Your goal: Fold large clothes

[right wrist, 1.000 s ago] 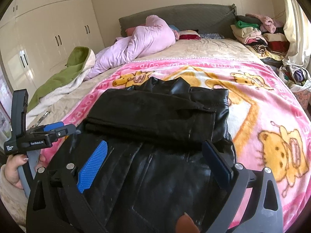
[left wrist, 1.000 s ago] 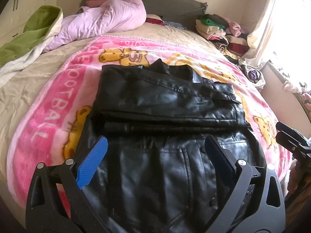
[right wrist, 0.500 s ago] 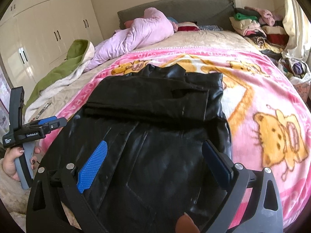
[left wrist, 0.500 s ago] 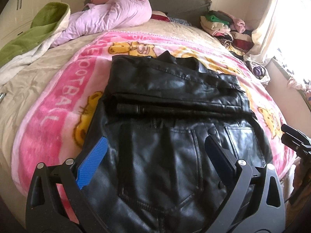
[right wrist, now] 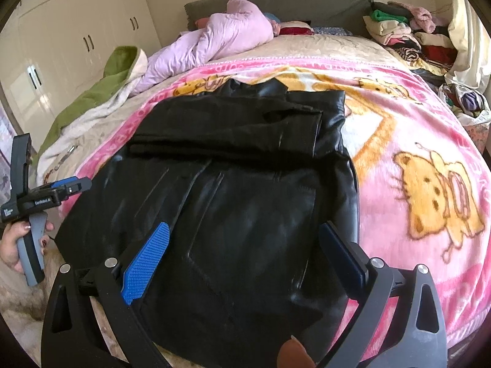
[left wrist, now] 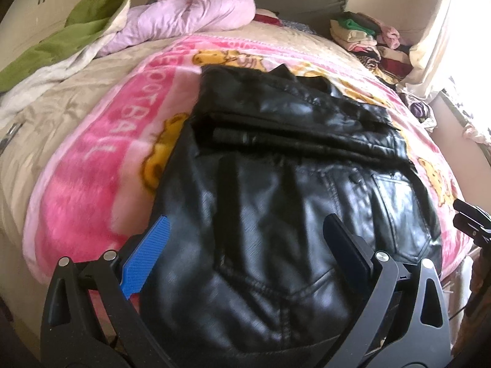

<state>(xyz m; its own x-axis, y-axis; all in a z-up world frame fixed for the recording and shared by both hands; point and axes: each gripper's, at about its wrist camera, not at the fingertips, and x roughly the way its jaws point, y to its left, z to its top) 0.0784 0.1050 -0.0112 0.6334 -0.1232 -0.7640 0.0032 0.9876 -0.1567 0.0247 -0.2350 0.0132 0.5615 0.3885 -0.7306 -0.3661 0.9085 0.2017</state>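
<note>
At lower left of the right view a hand holds the left tool, fingers spread, empty. Centre frame, the jacket (sleeves folded across its top) lies on the pink blanket. The right tool hovers over its hem, likewise spread

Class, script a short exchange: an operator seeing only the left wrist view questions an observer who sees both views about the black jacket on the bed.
Operator: Who holds my left gripper? I see only its fingers.
Observer: The right wrist view shows a hand wrapped round its handle, beside the jacket's left edge.
Operator: Is the right gripper closed on the jacket?
Observer: No. In its own view it is open, fingers spread above the jacket's near part, gripping nothing.
</note>
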